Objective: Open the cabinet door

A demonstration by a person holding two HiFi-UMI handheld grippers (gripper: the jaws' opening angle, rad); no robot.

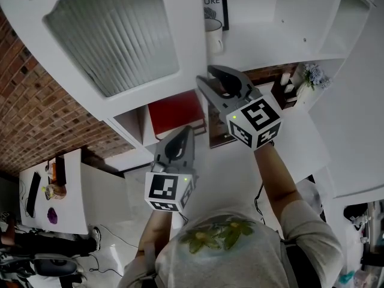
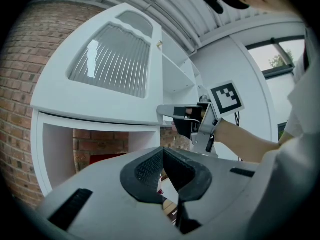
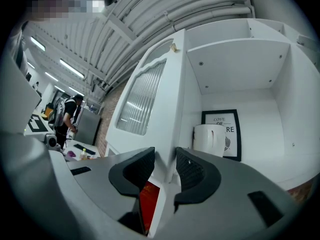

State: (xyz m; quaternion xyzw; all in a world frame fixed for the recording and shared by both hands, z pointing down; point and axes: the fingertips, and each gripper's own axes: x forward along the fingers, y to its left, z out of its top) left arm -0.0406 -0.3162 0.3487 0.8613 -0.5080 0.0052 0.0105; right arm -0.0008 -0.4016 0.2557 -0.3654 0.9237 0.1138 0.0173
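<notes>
Door stands open; your R claw is released w/ its edge between the jaws; L claw clenched, empty.

L hand-held gripper jaws together; cabinet door open

Red brick wall running behind. White table standing beside it. Strip lights glowing on ribbed ceiling. Window letting daylight in.
</notes>
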